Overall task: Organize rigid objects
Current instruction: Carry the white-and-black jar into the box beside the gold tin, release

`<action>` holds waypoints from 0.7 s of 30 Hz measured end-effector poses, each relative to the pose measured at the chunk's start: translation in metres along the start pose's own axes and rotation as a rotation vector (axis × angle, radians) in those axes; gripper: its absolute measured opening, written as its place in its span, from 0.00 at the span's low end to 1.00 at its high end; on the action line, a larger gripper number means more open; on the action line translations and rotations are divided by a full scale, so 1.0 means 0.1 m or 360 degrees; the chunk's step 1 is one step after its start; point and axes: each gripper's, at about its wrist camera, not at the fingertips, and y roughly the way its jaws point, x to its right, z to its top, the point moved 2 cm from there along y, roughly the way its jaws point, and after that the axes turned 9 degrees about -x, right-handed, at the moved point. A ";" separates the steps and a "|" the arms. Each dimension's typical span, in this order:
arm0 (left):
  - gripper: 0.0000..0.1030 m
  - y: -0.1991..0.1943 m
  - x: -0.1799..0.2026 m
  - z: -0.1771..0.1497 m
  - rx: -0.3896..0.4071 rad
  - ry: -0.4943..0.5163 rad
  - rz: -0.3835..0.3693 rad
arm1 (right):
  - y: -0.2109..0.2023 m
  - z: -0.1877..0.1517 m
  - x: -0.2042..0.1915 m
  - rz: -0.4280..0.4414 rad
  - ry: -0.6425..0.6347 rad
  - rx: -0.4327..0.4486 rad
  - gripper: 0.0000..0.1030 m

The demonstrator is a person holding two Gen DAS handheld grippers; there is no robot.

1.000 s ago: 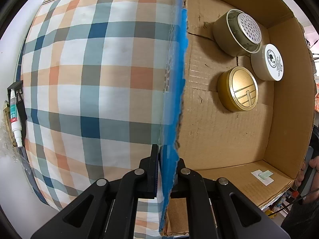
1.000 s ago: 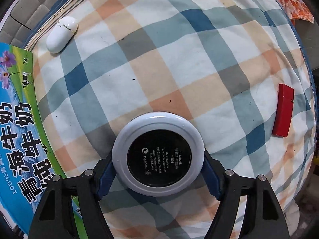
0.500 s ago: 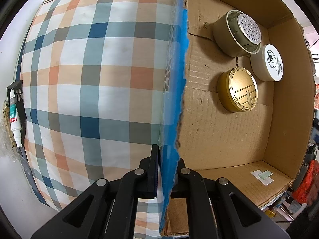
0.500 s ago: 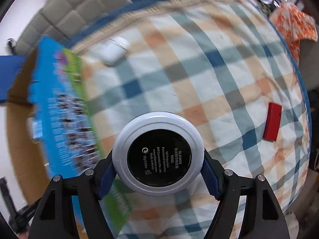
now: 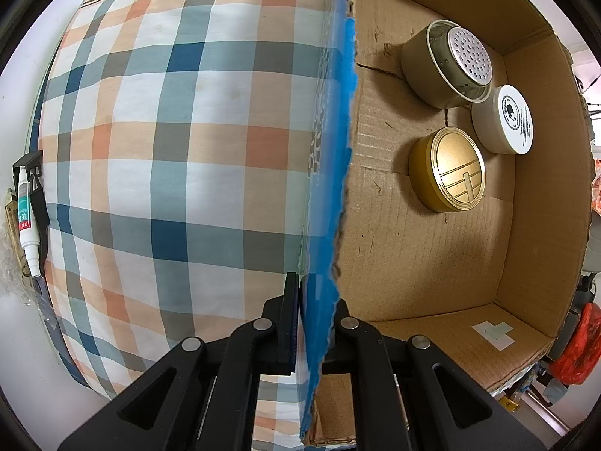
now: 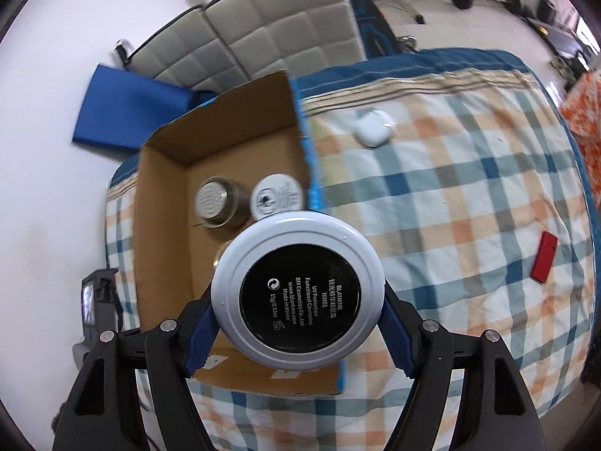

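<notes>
My right gripper (image 6: 298,306) is shut on a round white compact with a black label (image 6: 298,293) and holds it high above the cardboard box (image 6: 161,203). My left gripper (image 5: 313,332) is shut on the box's blue-printed side wall (image 5: 330,173). Inside the box lie a perforated-top tin (image 5: 447,64), a white jar (image 5: 503,118) and a gold tin (image 5: 447,169). The perforated-top tin (image 6: 219,203) and the white jar (image 6: 278,197) also show in the right wrist view. A white earbud case (image 6: 373,127) and a red flat block (image 6: 543,251) lie on the plaid sheet.
The box sits on a bed with a plaid sheet (image 5: 169,150). A white tube (image 5: 26,214) lies at the bed's left edge. A grey padded headboard (image 6: 255,26) and a blue mat (image 6: 127,112) stand beyond the box. An orange cloth (image 6: 584,105) is at the far right.
My right gripper has lifted the compact up off the sheet and swung left, so the box now lies below it. My left gripper has stayed clamped on the box wall.
</notes>
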 end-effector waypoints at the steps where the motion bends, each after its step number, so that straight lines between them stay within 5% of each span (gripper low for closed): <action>1: 0.04 0.00 0.00 0.00 0.0001 0.0001 0.0001 | 0.02 0.00 -0.05 0.0002 -0.0015 0.0000 0.75; 21: 0.04 -0.01 -0.02 0.01 0.0003 0.0002 -0.0003 | 0.97 0.14 -0.46 -0.0154 -0.0083 -0.0222 0.75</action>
